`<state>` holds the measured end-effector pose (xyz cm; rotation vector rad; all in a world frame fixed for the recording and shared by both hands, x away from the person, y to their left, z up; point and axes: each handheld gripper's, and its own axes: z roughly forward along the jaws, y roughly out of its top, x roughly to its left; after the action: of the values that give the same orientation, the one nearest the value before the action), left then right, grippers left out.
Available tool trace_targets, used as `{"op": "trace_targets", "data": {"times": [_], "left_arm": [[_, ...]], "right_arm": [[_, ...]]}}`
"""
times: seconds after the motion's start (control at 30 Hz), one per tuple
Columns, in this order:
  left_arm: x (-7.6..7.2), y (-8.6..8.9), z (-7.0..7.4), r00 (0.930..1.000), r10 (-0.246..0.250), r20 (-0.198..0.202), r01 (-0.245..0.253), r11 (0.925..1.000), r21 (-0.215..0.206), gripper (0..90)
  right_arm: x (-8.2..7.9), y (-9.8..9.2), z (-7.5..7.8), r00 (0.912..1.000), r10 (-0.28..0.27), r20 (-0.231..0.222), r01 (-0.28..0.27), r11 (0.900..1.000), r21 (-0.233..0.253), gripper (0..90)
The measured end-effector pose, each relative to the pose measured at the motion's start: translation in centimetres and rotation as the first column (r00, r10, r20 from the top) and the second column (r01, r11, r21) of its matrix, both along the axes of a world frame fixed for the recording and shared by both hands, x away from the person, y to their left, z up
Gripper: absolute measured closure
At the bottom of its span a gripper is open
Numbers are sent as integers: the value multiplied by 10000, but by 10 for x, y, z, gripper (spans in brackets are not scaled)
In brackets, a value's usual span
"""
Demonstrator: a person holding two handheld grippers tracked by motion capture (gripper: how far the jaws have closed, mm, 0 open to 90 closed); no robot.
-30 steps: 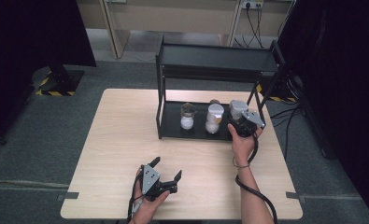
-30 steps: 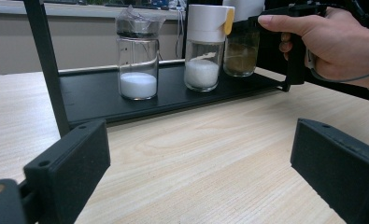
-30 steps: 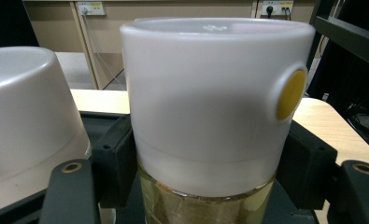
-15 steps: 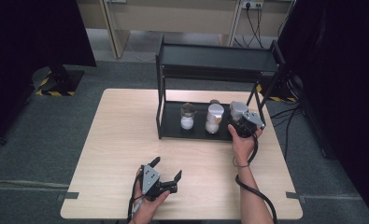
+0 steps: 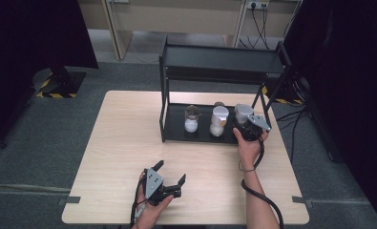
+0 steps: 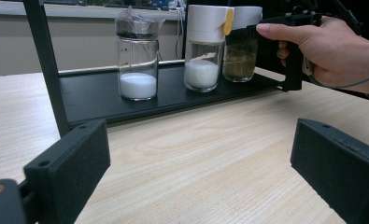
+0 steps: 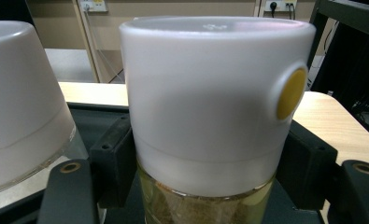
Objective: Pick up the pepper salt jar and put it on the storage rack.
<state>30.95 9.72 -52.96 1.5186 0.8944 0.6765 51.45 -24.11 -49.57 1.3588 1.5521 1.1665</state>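
Note:
A glass jar of brown powder with a white lid and yellow button stands at the right end of the black rack's bottom tray. My right gripper is shut on it, one jaw pressed to each side of the lid; from above the jar sits just beyond the gripper. Beside it stand a white-lidded jar of white grains and a foil-covered jar of white powder. My left gripper rests open near the table's front edge, nothing between its jaws.
The black two-level rack stands at the back of the wooden table, its upper shelf close above the jars. A front post rises at the tray's left. A cable trails from the right hand.

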Motion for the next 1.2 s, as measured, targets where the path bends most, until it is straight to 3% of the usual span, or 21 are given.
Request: {"op": "trace_targets", "data": {"times": [0.43, 1.2], "left_arm": [[0, 0, 0, 10000, -9, 9, 9, 10000, 13, 41], [-1, -1, 0, 10000, 4, 24, -5, 10000, 35, 42]], "right_arm": [[-2, 1, -5, 10000, 19, 86, -18, 10000, -47, 297], [-10, -3, -3, 9998, -123, 184, 120, 9998, 141, 172]]}}
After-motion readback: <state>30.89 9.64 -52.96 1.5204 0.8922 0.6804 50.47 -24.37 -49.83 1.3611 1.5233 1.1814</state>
